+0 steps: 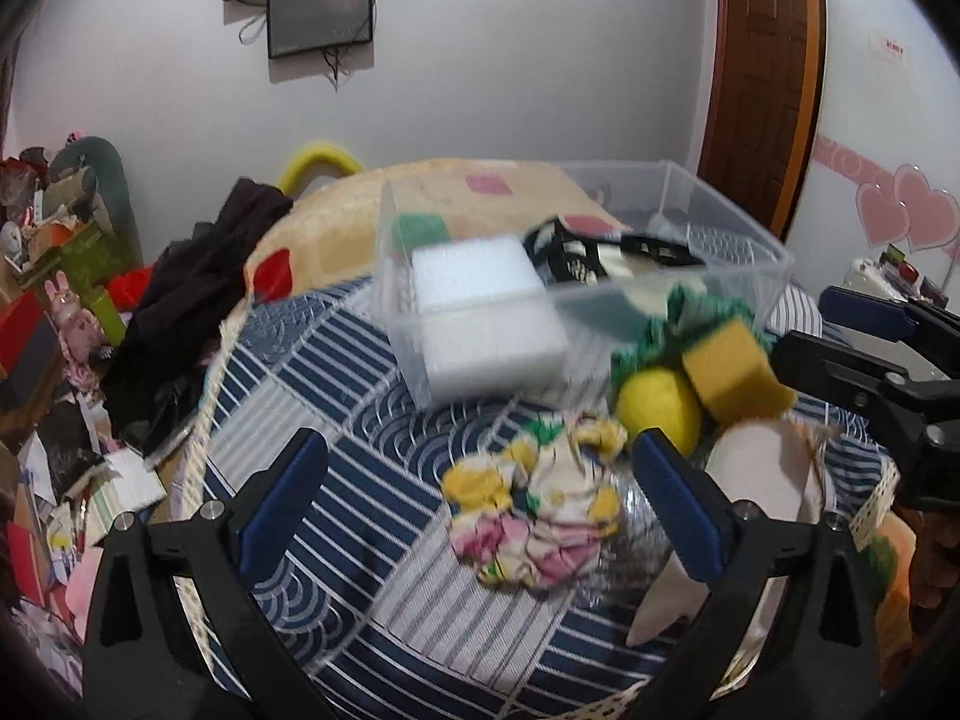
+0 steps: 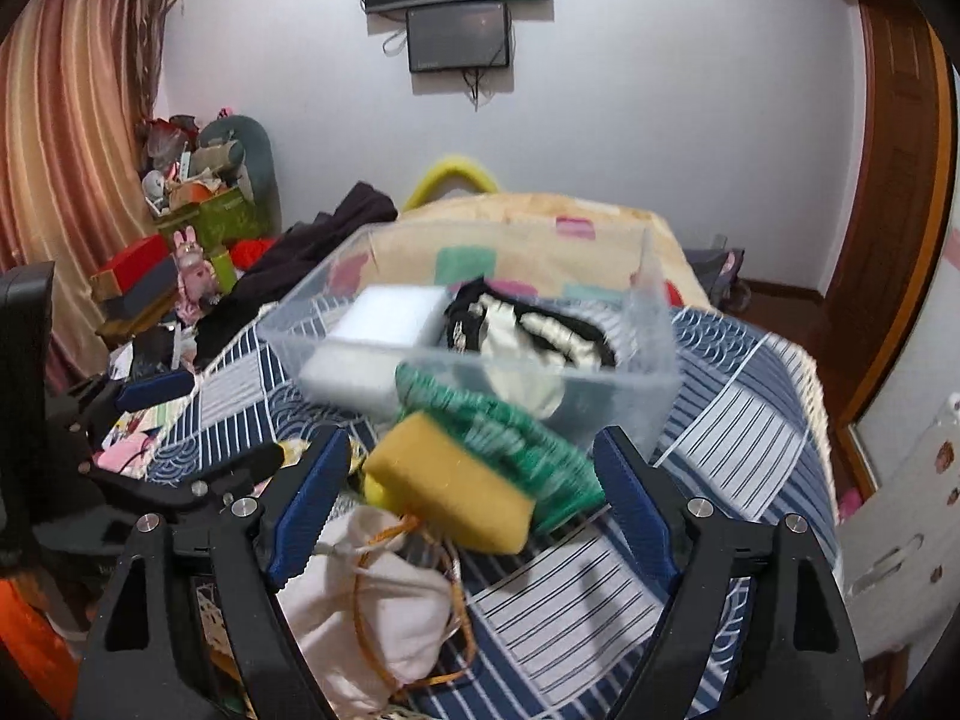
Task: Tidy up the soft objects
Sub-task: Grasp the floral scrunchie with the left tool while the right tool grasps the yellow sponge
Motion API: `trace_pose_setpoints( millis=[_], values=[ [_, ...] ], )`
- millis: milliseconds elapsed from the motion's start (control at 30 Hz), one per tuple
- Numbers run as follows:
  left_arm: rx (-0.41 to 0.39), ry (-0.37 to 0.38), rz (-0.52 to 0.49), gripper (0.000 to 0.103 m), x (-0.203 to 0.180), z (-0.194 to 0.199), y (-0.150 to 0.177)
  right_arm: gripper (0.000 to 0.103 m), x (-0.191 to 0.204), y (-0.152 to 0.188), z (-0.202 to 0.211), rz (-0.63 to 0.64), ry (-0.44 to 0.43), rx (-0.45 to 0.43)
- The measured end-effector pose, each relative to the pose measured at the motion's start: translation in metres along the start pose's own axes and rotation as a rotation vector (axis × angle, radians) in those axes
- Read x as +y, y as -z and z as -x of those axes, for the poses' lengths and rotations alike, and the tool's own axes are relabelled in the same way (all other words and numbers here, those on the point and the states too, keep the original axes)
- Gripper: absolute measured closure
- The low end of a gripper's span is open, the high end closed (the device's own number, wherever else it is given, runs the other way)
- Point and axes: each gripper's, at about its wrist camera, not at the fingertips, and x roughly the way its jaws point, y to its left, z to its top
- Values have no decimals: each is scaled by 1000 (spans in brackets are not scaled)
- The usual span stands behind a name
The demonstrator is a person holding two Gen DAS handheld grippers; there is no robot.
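Two pairs of tongs hang over a bed [image 2: 750, 414] spread with a blue and white quilt, and the clear bin [image 2: 654, 372] on it serves as landmark. Inside the bin lie a white foam block [image 2: 390, 309] and a black and white cloth [image 2: 528, 324]. Just in front of the bin sit a green knit [image 2: 510, 438] and a yellow sponge [image 2: 450, 480], touching each other. A white pouch [image 2: 372, 606] lies nearer than the sponge. A yellow ball [image 1: 657, 408] rests beside the sponge, and a floral cloth [image 1: 534, 522] lies in front of the bin, left of the ball. The left tongs [image 1: 480, 522] stand wide and empty around the floral cloth. The right tongs [image 2: 474, 528] stand wide and empty, the sponge between them.
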Motion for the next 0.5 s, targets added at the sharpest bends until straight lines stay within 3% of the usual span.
trace_pose_setpoints(
  millis=[133, 300, 433, 500],
  values=[
    [20, 20, 17, 1, 3, -8, 9, 22, 5, 10, -11, -14, -1, 36],
    [51, 74, 50, 20, 7, -18, 16, 23, 8, 15, -18, -17, -1, 54],
    [80, 104, 81, 33, 10, -26, 19, 46, 7, 18, -21, -20, -8, 69],
    [87, 110, 93, 38, 11, -28, 23, 50, 7, 18, -22, -21, -16, 77]
  ],
)
